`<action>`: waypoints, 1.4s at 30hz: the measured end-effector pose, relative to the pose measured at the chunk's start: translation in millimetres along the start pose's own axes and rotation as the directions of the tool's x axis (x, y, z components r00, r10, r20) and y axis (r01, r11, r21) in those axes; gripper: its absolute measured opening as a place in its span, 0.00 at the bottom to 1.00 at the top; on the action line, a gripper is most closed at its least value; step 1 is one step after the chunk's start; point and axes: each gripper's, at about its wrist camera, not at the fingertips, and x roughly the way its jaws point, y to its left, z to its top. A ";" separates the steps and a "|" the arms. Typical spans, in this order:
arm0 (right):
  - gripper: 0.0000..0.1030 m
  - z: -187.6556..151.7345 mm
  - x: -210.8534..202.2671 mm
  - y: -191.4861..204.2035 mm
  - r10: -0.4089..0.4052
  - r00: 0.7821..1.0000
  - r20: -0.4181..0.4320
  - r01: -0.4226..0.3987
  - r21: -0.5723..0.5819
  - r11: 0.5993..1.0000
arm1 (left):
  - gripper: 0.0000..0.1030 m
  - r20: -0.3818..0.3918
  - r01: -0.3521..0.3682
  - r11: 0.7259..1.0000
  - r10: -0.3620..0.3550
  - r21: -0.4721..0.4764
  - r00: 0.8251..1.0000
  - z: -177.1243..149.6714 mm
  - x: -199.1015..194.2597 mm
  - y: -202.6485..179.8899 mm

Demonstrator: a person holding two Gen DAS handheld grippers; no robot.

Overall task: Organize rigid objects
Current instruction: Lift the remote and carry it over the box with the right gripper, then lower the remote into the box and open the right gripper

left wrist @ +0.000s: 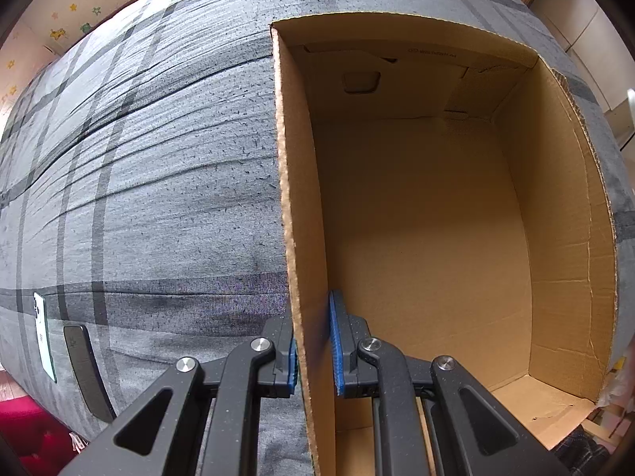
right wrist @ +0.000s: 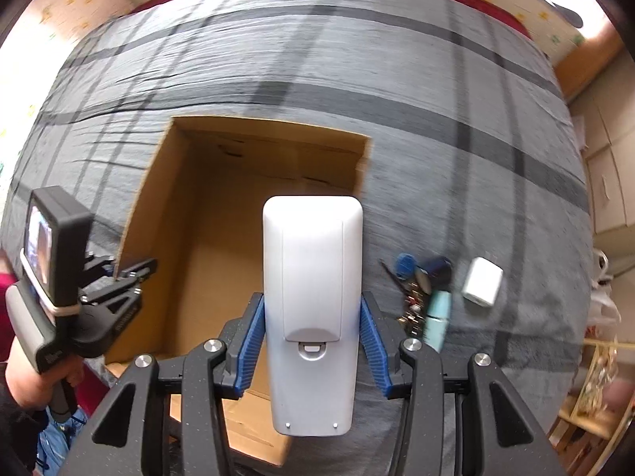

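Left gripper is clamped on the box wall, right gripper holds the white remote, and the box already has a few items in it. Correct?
Not quite: the cardboard box is empty, as the left wrist view shows. The rest holds: left gripper clamps its wall, right gripper holds the white remote.

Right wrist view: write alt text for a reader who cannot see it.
The right gripper holds a white remote control, back side up, above the near right corner of an empty cardboard box on a grey plaid bedspread. The left gripper clamps the box's left wall; keys and a white charger lie right.
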 end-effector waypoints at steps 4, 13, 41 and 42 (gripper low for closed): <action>0.48 8.4 8.0 19.6 0.024 1.000 -0.004 -0.025 -0.042 0.999 | 0.13 -0.002 0.001 1.000 -0.001 -0.007 1.000 0.1 0.3 0.4; 0.48 25.4 45.8 45.8 0.063 0.997 -0.040 -0.066 -0.068 0.995 | 0.13 -0.002 0.006 1.000 -0.006 -0.011 1.000 0.1 0.5 3.7; 0.48 42.4 145.6 69.3 0.107 0.982 -0.156 -0.114 -0.036 0.993 | 0.13 -0.011 0.012 1.000 -0.013 -0.022 1.000 2.8 1.9 7.4; 0.48 42.2 145.4 70.2 0.107 0.982 -0.156 -0.114 -0.039 0.993 | 0.13 -0.011 0.012 1.000 -0.013 -0.022 1.000 2.8 1.9 7.5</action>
